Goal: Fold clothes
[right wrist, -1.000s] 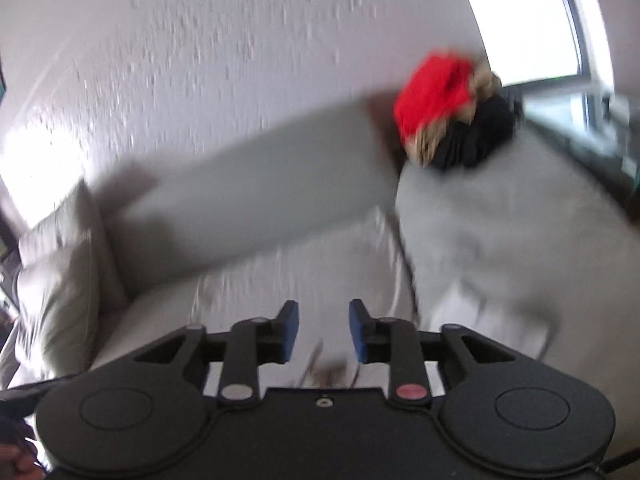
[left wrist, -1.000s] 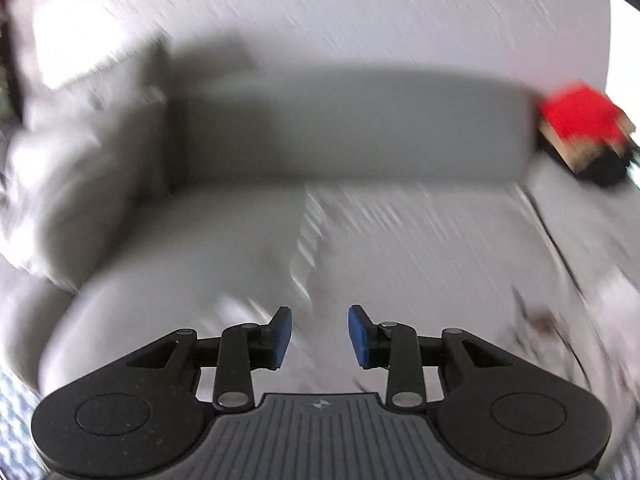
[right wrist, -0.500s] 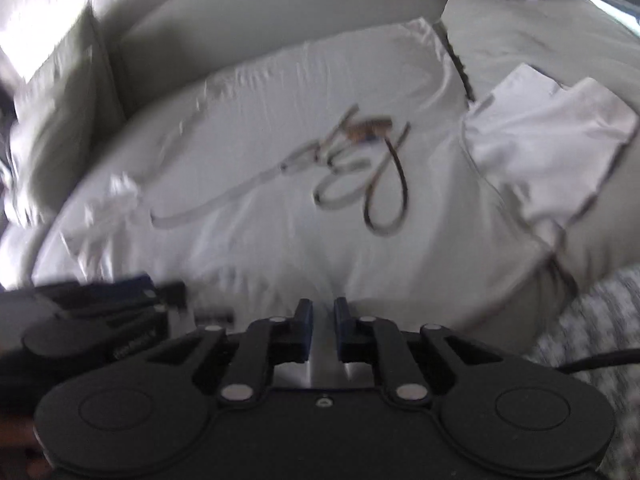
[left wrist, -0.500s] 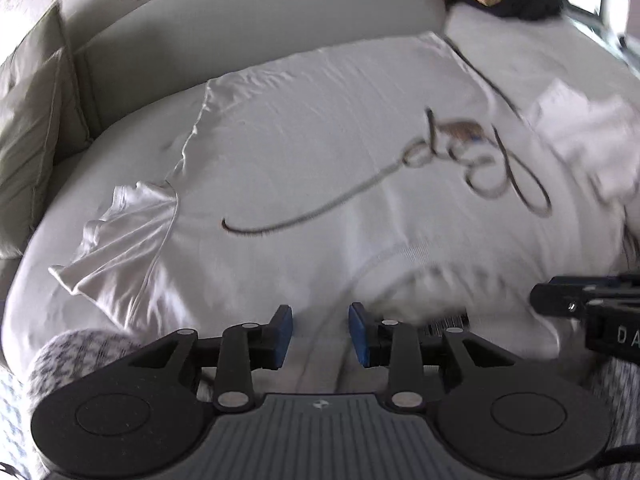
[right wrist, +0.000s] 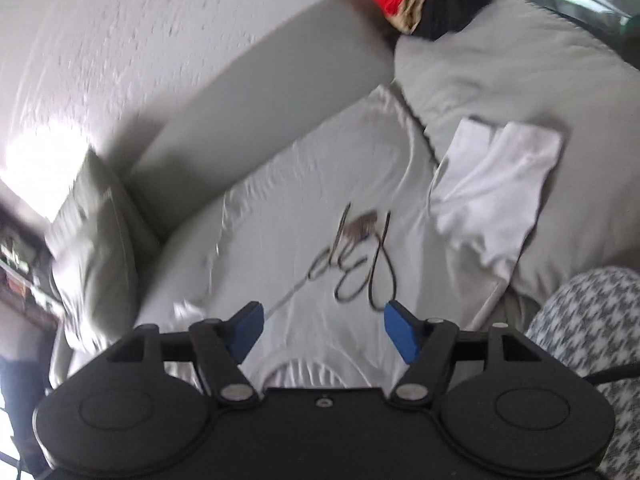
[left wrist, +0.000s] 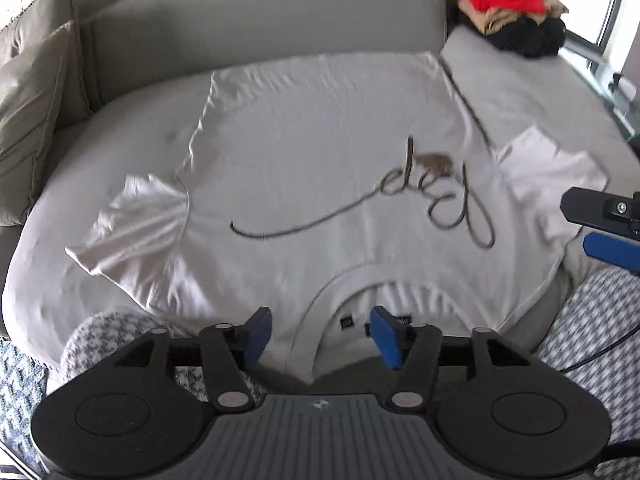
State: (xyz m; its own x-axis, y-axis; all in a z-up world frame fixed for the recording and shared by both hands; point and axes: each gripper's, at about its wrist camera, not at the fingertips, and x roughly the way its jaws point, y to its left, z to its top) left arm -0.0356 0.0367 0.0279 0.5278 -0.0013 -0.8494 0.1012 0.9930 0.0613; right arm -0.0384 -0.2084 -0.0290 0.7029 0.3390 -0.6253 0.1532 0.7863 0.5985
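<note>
A white T-shirt [left wrist: 312,152] with a dark looping script print lies spread flat on the grey sofa seat, collar [left wrist: 360,280] nearest me, sleeves out to both sides. My left gripper [left wrist: 316,334] hovers open just above the collar with nothing between its blue pads. The right gripper [left wrist: 600,224] shows at the right edge of the left wrist view, beside the shirt's right sleeve [left wrist: 552,168]. In the right wrist view the same T-shirt [right wrist: 320,220] lies below my right gripper [right wrist: 322,332], which is open wide and empty.
A pile of red, tan and black clothes [left wrist: 512,12] sits at the sofa's back right corner. Grey cushions [left wrist: 32,92] lean at the left end. Houndstooth-patterned knees [left wrist: 592,312] flank the front edge. The sofa backrest [left wrist: 260,12] runs behind the shirt.
Both grippers have widened; the right one was nearly shut half a second ago and now stands wide open. The left view has drawn back slightly, and the right view has tilted upward.
</note>
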